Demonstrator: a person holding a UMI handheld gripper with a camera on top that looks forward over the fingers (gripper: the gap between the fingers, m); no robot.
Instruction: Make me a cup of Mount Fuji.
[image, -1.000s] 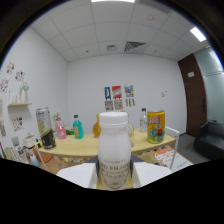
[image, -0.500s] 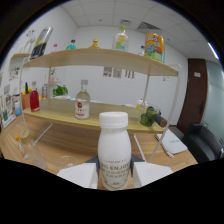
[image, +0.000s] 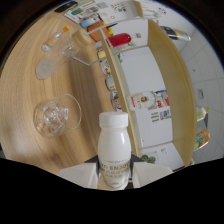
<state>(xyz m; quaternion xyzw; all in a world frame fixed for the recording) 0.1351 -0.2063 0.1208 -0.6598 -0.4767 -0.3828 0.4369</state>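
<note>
A white plastic bottle (image: 114, 145) with a white cap and a printed label stands between my fingers, and my gripper (image: 115, 174) is shut on its lower part. The white fingers (image: 79, 175) show at either side of the label. I hold the bottle tipped over sideways, so the room appears rolled. Beyond the bottle, to its left, a clear glass cup (image: 54, 116) with ice-like pieces inside sits on the wooden table (image: 30, 150).
More clear glassware (image: 56, 56) lies farther along the table. A wooden shelf unit (image: 169, 85) runs past the bottle's right, carrying a red bottle (image: 120, 39) and several small containers (image: 111, 82). A yellow can (image: 202, 139) stands on the upper shelf.
The gripper has rolled hard with the bottle still in it. The view swung from the upright shelves down over the table, and the glass cup came into sight.
</note>
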